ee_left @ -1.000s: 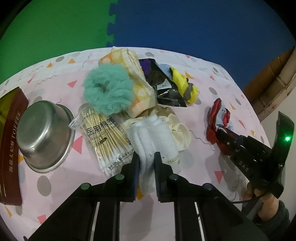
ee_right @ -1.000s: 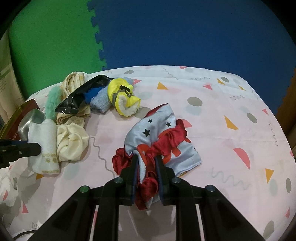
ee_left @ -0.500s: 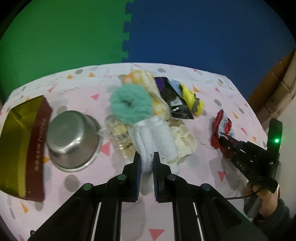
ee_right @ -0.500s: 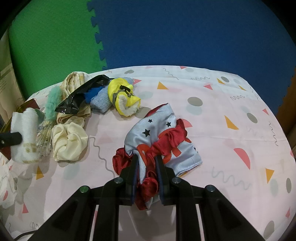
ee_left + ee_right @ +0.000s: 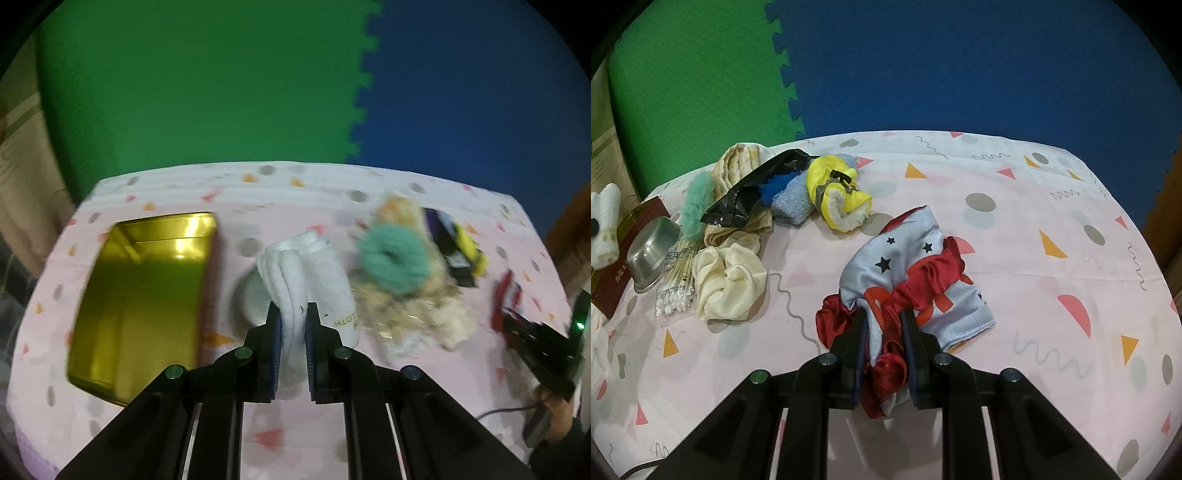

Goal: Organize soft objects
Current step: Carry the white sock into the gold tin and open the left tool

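Observation:
My left gripper (image 5: 292, 314) is shut on a rolled white towel (image 5: 306, 269) and holds it above the table, over the steel bowl (image 5: 251, 295), beside the open gold tin box (image 5: 144, 288). The towel also shows at the left edge of the right wrist view (image 5: 604, 225). My right gripper (image 5: 884, 317) is shut on a red scrunchie and the star-print cloth (image 5: 908, 273), which rest on the pink tablecloth. A teal scrunchie (image 5: 393, 260), a cream scrunchie (image 5: 729, 282), a yellow item (image 5: 838, 195) and a blue cloth (image 5: 792, 201) lie in a pile.
A pack of cotton swabs (image 5: 676, 280) and the steel bowl (image 5: 652, 251) lie left of the pile, by the box's dark red side (image 5: 613, 280). A black bag (image 5: 753, 192) covers a beige towel (image 5: 738, 162). Green and blue foam mats stand behind the table.
My left gripper has lifted the white towel off the pile and swung left toward the gold tin box. My right gripper has stayed still on the red scrunchie and cloth.

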